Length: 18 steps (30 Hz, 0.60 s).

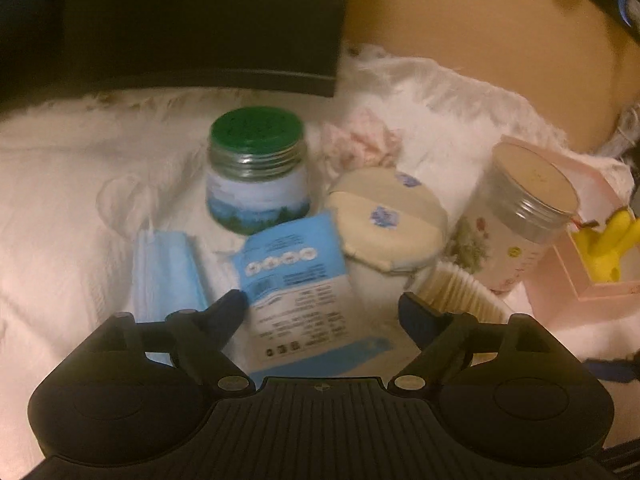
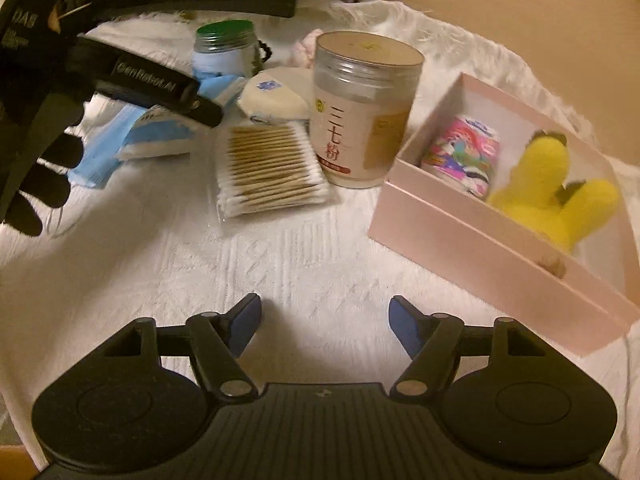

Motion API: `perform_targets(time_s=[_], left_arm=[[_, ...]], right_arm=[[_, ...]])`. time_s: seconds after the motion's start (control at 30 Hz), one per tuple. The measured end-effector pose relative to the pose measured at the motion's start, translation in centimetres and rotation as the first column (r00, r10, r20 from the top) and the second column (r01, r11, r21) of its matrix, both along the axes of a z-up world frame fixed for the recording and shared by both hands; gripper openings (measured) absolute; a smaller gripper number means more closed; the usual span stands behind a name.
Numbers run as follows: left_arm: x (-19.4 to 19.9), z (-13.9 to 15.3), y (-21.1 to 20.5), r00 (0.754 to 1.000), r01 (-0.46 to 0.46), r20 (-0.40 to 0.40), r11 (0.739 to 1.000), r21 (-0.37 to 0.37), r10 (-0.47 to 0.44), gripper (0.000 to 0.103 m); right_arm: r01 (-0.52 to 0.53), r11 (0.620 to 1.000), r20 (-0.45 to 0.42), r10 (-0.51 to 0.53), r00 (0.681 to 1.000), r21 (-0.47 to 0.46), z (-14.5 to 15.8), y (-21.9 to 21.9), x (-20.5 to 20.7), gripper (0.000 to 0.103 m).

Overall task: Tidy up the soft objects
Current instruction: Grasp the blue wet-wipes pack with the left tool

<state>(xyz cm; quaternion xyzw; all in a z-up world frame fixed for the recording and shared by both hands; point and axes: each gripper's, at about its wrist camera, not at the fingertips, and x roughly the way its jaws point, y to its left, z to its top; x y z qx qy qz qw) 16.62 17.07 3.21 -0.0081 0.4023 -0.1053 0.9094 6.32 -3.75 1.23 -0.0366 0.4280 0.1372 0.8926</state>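
My left gripper (image 1: 324,308) is open, its fingers on either side of a blue-and-white soft packet (image 1: 296,280) lying on the white cloth. A blue face mask (image 1: 168,268) lies to its left, a cream round pad (image 1: 388,220) to its right. In the right wrist view the left gripper (image 2: 160,88) hovers over the packet (image 2: 160,132) and mask (image 2: 100,156). My right gripper (image 2: 324,320) is open and empty over bare cloth. A pink box (image 2: 480,240) at right holds a yellow plush toy (image 2: 552,184) and a colourful roll (image 2: 464,152).
A green-lidded jar (image 1: 256,168), a tall clear jar with a tan lid (image 2: 364,108) and a pack of cotton swabs (image 2: 268,168) stand between the grippers. A pink crumpled cloth (image 1: 360,144) lies behind. A dark box (image 1: 200,20) is at the back.
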Motion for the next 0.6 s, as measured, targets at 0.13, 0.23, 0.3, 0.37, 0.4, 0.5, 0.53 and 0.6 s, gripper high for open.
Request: perform_targets(time_s=[0.13, 0.23, 0.3, 0.37, 0.4, 0.5, 0.53, 0.6], left_arm=[[0.5, -0.4, 1.6, 0.996, -0.092, -0.005, 0.996, -0.024, 0.092, 0.083], [1.1, -0.7, 2.1, 0.995, -0.091, -0.032, 0.995, -0.044, 0.090, 0.083], [1.6, -1.0, 2.0, 0.996, -0.080, -0.045, 0.995, -0.061, 0.078, 0.079], [1.7, -1.1, 2.5, 0.996, -0.064, -0.074, 0.991, -0.115, 0.056, 0.062], [1.5, -0.9, 2.9, 0.995, -0.062, -0.080, 0.988, -0.139, 0.051, 0.060], [0.2, 0.4, 5.0, 0.994, -0.104, -0.072, 0.961, -0.255, 0.088, 0.058], [-0.7, 1.3, 6.1, 0.993, -0.115, -0.040, 0.953, -0.280, 0.108, 0.058], [-2.1, 3.0, 8.1, 0.988, -0.142, 0.023, 0.949, -0.282, 0.155, 0.058]], right_arm=[[0.034, 0.999, -0.001, -0.034, 0.999, 0.017, -0.3, -0.3, 0.1, 0.081], [0.048, 0.998, -0.003, -0.048, 0.999, 0.031, -0.6, -0.4, 0.1, 0.082], [0.045, 0.999, 0.001, -0.046, 0.999, 0.025, -0.5, -0.3, 0.0, 0.082], [0.025, 1.000, 0.009, -0.025, 1.000, -0.003, -0.2, 0.2, -0.1, 0.082], [0.005, 1.000, 0.019, -0.005, 1.000, -0.022, 0.1, 0.7, -0.1, 0.082], [-0.049, 0.998, 0.088, 0.052, 0.995, -0.035, 1.9, 2.5, 0.0, 0.082], [-0.068, 0.997, 0.103, 0.070, 0.992, -0.023, 2.6, 3.2, 0.3, 0.082], [-0.111, 0.994, 0.120, 0.107, 0.987, 0.024, 3.9, 4.7, 1.4, 0.082]])
